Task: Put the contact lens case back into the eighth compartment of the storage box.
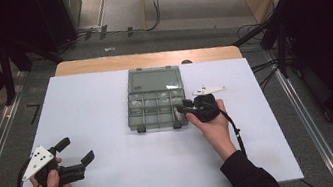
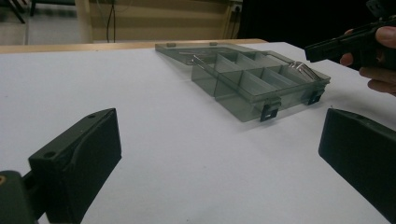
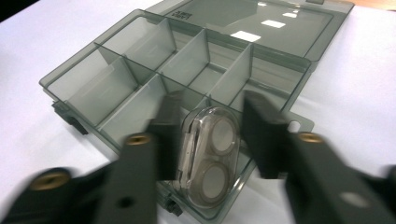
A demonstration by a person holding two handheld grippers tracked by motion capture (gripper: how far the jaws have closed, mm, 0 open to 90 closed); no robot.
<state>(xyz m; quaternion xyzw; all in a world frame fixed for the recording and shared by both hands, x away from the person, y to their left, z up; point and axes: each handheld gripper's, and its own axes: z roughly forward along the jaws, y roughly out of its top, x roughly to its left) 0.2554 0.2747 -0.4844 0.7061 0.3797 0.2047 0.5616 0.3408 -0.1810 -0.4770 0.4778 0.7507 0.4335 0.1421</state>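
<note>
My right hand (image 1: pixel 215 126) reaches forward and a little leftward from the near edge of the table (image 1: pixel 97 114), sleeve at the near right, fingers wrapped round the body of my right gripper (image 1: pixel 183 109). That gripper points left and slightly down into the near right corner of the compartment box (image 1: pixel 156 106), which lies at the middle of the table, towards the far side, with its lid (image 1: pixel 155 80) folded flat on the far side. In the right gripper view the jaws stand either side of a small clear case (image 3: pixel 210 156) with two round discs inside; it sits tilted in the near right compartment. The left jaw looks to be against the case's side, while a narrow gap shows at the right jaw, so I count the claw as open around the case and not yet clamped on it. The view is blurred, so contact is hard to judge.

My left hand (image 1: pixel 51 185) rests at the near left of the table, well apart from the box. The left gripper (image 1: pixel 76 151) points right and away from me, held low over the white surface, jaws spread wide with nothing between them.
</note>
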